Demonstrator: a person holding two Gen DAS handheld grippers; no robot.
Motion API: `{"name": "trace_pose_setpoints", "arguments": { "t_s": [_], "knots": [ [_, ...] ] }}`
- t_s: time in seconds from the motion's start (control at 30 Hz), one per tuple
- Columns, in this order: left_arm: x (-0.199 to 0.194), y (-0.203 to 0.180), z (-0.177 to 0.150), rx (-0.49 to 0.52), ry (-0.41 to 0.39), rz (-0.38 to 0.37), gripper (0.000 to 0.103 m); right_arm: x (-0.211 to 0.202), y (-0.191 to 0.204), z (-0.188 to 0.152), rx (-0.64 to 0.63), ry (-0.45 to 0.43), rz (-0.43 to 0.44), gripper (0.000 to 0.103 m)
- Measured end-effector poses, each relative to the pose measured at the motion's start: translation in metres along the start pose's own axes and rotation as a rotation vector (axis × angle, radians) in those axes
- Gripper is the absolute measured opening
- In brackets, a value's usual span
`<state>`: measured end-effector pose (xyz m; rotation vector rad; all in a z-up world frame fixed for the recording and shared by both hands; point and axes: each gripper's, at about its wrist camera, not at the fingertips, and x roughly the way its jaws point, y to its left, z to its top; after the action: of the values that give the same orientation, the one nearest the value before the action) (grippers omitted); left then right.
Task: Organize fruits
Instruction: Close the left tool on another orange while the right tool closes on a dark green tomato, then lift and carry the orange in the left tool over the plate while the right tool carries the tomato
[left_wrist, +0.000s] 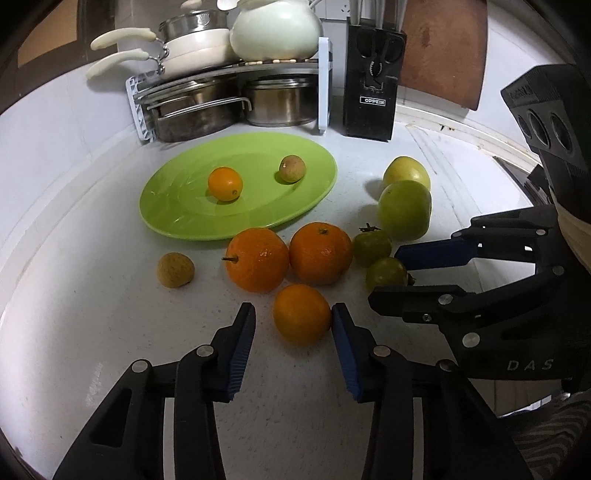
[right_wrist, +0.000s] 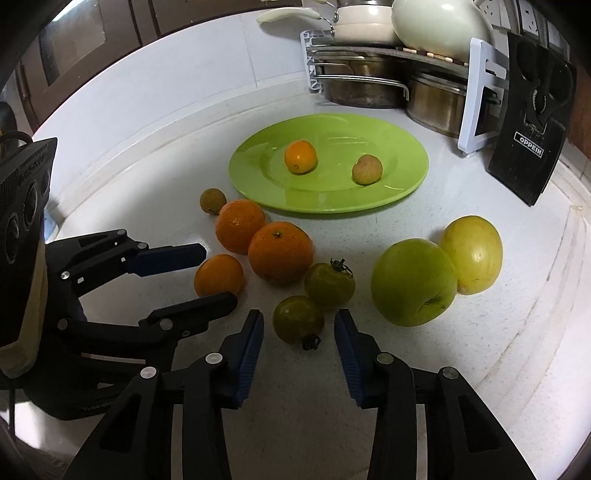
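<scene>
White bench (left_wrist: 55, 206) carries the fruit. Far left lies a small brown lychee-like fruit (left_wrist: 175, 270), apart from the rest. Next, the green plate (left_wrist: 173, 221) already holds a small orange (left_wrist: 225, 183) and a brownish fruit (left_wrist: 291, 168). In front of it sit two large oranges (left_wrist: 257, 259), touching or nearly so. The left gripper (left_wrist: 293, 325) stands open around a smaller orange (left_wrist: 301, 314), its right finger at the skin, its left finger apart. Further right, the right gripper (right_wrist: 299, 325) is open around the nearer of two green tomatoes (right_wrist: 297, 319), touching neither side. A green apple (right_wrist: 413, 281) and a yellow fruit (right_wrist: 472, 254) lie beyond, touching. Judgement: the pick-up step is in hand, most fruit unsorted. Next move calls for closing gently on each round fruit, then lifting to the plate without nudging neighbours.
</scene>
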<state>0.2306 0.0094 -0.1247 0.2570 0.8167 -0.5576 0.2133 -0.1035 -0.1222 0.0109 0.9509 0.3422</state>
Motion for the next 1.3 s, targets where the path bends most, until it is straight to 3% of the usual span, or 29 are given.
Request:
{"name": "trace_pose_setpoints", "arguments": {
  "t_s": [0.3,0.8,1.3],
  "knots": [
    [0.002,0.003,0.001,-0.039,0.011,0.004,0.032,0.004,0.000,0.000,0.008,0.009,0.009,0.031],
    [-0.017,0.001,0.000,-0.075,-0.015,0.021,0.032,-0.008,0.007,-0.003,0.005,-0.017,-0.003,0.030],
    [-0.056,-0.008,0.007,-0.108,-0.094,0.057,0.032,-0.048,0.012,0.000,-0.001,-0.110,-0.004,0.030]
  ]
}}
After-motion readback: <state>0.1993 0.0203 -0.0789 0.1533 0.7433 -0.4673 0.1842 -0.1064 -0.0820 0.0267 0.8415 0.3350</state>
